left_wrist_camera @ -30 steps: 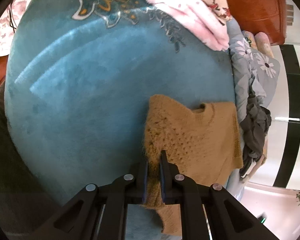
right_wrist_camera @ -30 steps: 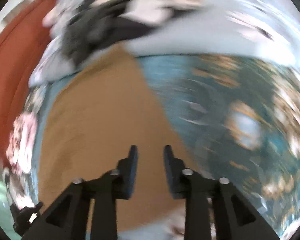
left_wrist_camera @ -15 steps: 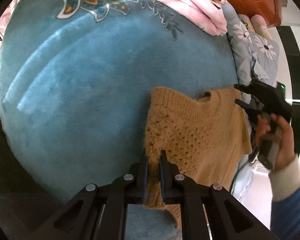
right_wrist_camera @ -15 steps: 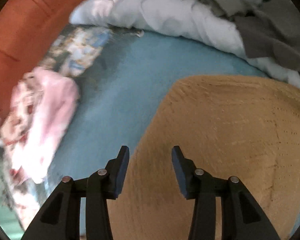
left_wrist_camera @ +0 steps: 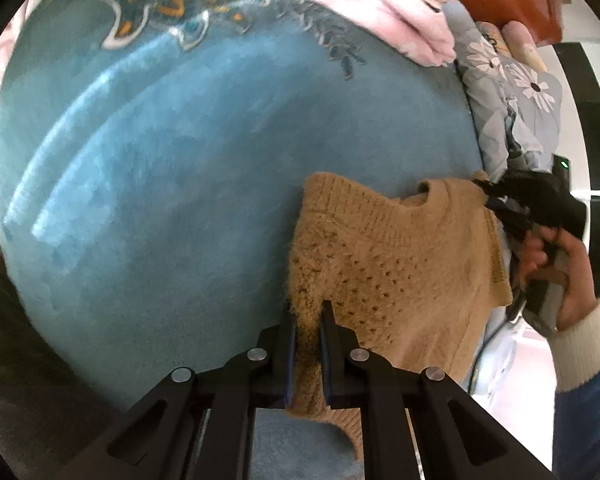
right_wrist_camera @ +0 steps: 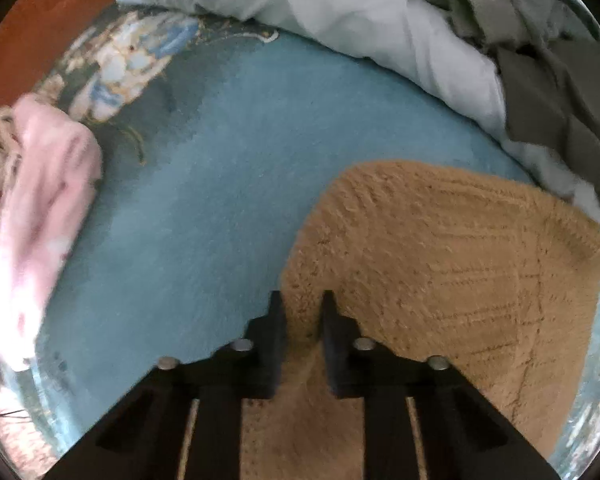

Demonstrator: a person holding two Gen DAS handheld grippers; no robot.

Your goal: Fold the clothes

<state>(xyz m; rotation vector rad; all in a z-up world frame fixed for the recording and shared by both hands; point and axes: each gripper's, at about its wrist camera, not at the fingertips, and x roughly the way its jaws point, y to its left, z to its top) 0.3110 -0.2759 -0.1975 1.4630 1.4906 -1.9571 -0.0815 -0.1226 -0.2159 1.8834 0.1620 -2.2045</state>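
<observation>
Your left wrist view caught what the right one missed: your right hand point(left_wrist_camera: 556, 264) on its handle, with the right gripper point(left_wrist_camera: 496, 196) pinching the sweater's point(left_wrist_camera: 392, 256) shoulder corner beside the neckline. The right wrist view alone showed the grey clothes point(right_wrist_camera: 548, 72) heaped on the pale quilt point(right_wrist_camera: 360, 16) beyond the sweater. Your left gripper point(left_wrist_camera: 307, 316) was clenched on the sweater's fuzzy side edge. The sweater was tan, open-knit with a ribbed collar, lying flat on the blue blanket point(left_wrist_camera: 188, 184), with the pink garment point(left_wrist_camera: 364, 4) well apart from it.
</observation>
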